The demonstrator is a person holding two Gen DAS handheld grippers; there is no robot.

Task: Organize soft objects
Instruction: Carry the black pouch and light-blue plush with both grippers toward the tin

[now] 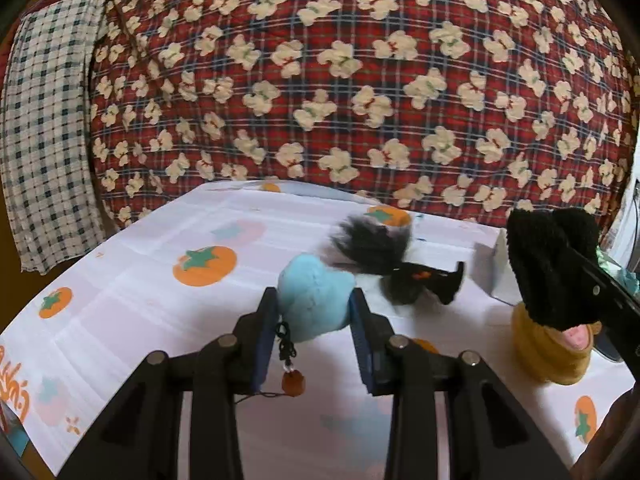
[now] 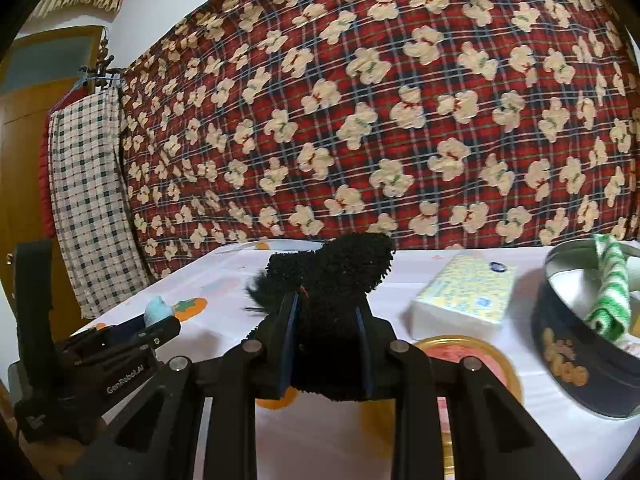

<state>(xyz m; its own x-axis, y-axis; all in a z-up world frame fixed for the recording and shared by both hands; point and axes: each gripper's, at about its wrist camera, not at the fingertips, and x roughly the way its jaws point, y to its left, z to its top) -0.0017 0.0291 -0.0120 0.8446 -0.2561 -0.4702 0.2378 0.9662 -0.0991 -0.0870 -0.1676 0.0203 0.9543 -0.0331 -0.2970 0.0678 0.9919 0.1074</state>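
Fingers [image 1: 276, 312] flanking blue plush [image 1: 314, 296]

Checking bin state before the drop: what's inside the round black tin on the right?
In the round black tin a green-and-white striped cloth leans over the rim, with a pale item behind it. The near wall hides the bottom, so anything else in there can't be seen.
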